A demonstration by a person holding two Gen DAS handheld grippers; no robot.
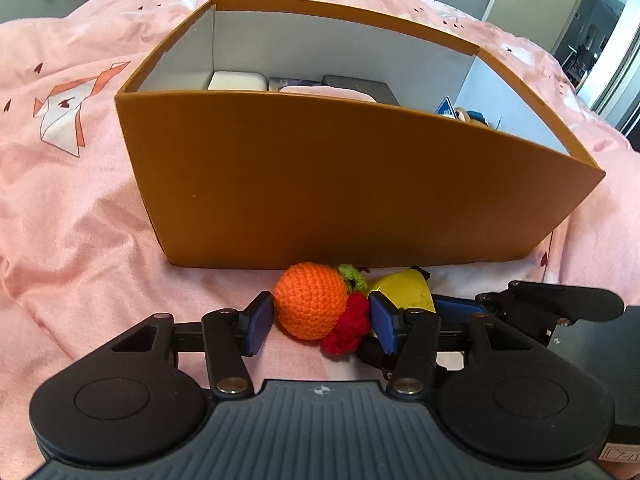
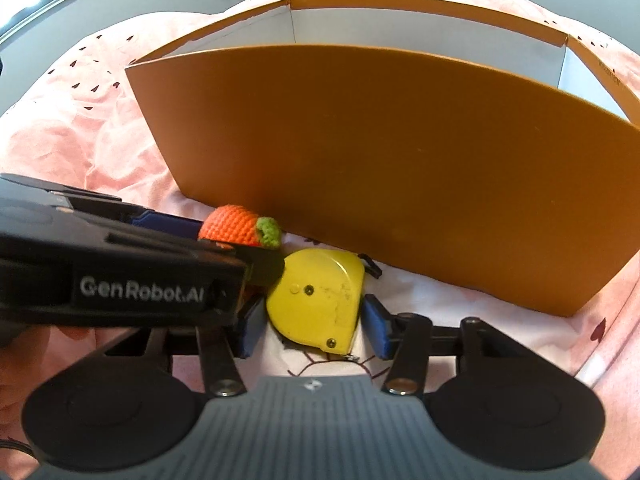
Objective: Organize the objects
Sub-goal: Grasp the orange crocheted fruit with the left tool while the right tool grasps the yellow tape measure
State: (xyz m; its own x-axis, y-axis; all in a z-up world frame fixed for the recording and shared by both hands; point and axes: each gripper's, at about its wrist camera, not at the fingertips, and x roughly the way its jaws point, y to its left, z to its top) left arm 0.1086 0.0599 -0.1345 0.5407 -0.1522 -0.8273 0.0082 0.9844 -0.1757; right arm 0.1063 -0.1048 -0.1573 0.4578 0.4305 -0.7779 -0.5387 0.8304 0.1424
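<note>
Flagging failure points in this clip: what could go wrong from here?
The two grippers are crowded: the left gripper straddles the crochet orange, right beside the right gripper around the yellow tape measure, so lifting could make them collide. Either item might also catch the tall orange box wall.

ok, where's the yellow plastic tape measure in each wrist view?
Left wrist: yellow plastic tape measure sits low, right of centre, mostly hidden behind the left gripper's right finger.
Right wrist: low centre, in full view between the right gripper's fingers.
Shared landmark: orange crocheted ball, directly left of it, before the orange cardboard box.
</note>
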